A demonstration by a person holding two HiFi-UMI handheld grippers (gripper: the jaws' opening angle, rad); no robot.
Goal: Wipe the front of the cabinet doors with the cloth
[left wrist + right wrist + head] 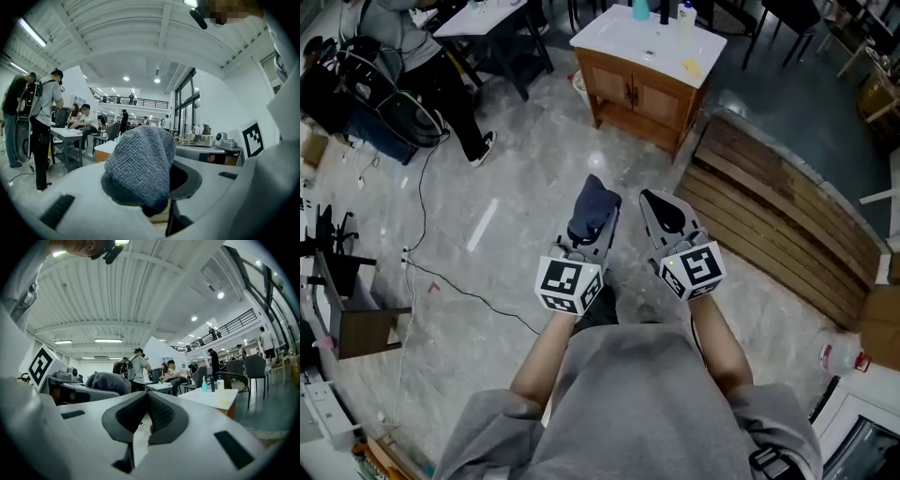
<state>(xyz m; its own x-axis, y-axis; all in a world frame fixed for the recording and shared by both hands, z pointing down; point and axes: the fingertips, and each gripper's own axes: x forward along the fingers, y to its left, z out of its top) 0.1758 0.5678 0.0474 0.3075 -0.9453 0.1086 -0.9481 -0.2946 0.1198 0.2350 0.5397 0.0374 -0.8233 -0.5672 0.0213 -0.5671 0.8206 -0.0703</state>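
Two tools above marbled floor (516,220) (cabinet (639,92) well ahead): left tool (589,232) clamps cloth (593,206), right tool (664,212) closed.

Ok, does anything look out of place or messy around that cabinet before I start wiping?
Nothing on the cabinet itself looks damaged or spilled. A big slatted wooden panel lies flat on the floor to its right, which is odd for a walkway, and a loose black cable trails across the floor at left.

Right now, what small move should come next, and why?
Probably step toward the cabinet: the left gripper grips the cloth, but the doors stand across the floor, out of reach.
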